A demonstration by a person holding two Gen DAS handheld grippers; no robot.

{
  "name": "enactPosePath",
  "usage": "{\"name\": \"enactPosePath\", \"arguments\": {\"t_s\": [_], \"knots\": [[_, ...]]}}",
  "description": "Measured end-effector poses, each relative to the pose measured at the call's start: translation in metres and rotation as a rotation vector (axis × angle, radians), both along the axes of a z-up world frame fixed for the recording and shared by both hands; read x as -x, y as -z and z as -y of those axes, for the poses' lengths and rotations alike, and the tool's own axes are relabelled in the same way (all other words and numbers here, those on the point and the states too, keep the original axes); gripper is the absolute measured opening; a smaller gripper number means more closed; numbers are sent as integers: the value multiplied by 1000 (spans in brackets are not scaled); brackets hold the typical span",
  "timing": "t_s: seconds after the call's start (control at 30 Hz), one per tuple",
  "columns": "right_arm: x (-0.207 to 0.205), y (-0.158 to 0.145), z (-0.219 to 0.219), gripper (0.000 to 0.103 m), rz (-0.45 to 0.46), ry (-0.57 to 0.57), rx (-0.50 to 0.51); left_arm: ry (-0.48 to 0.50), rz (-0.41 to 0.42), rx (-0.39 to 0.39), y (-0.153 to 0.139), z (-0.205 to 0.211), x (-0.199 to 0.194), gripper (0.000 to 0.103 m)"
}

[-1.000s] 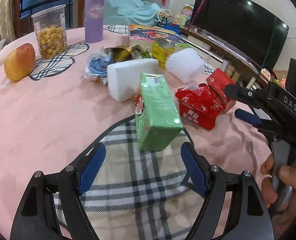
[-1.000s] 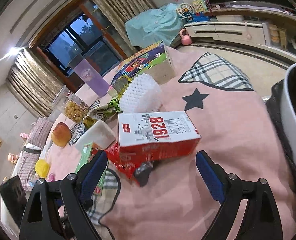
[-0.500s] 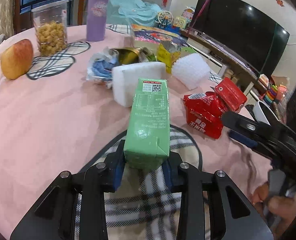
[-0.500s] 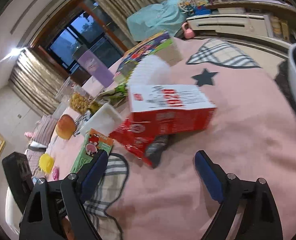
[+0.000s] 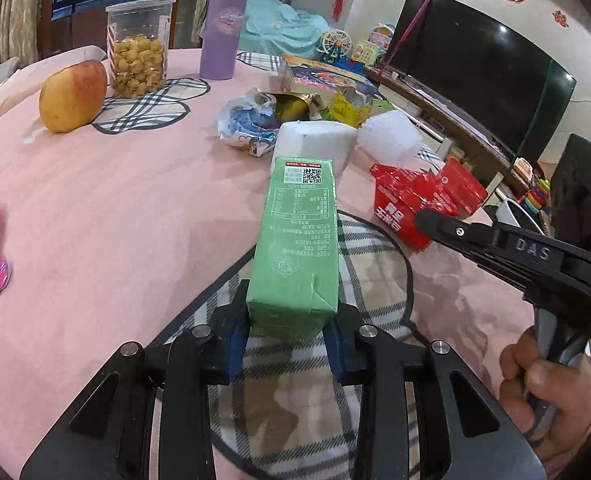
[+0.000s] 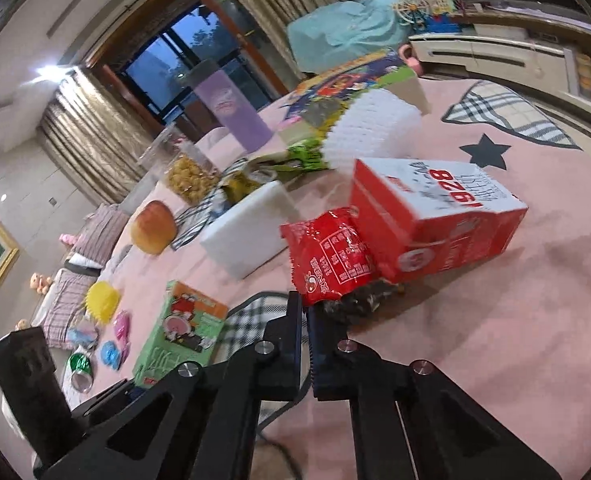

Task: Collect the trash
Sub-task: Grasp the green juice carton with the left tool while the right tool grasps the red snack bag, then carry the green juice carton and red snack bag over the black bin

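The green drink carton (image 5: 295,248) is clamped by the left gripper (image 5: 291,344). The right gripper (image 6: 305,332) is pinched on the red snack wrapper (image 6: 329,256). Both should be lifted level, grips kept firm.

A home living room: a big TV (image 5: 479,76), window curtains (image 6: 95,132), toys and a pink-clothed table (image 5: 115,208).

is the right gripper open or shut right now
Shut. In the right wrist view the right gripper has its fingers together, pinching the edge of the red snack packet, which lies against the red carton.
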State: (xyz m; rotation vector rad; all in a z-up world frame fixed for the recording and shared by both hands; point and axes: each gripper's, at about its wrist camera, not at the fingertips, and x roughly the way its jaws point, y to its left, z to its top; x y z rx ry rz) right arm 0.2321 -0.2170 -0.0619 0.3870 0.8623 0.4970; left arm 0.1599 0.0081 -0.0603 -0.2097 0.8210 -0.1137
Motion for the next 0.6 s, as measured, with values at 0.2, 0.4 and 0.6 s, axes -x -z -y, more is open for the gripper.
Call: {"name": "enactPosePath", "arguments": {"t_s": [0.2,0.4,0.6], "knots": [[19,-6,-3,2,1,-22,-12,2,17,5,-4,-3,11,31],[49,-16,-5,2,22,-54,-24,19,41,13,-12,1,24,31],[73,-24,14,1,43,-19,-28,74,52,17,-17,20,30,31]]}}
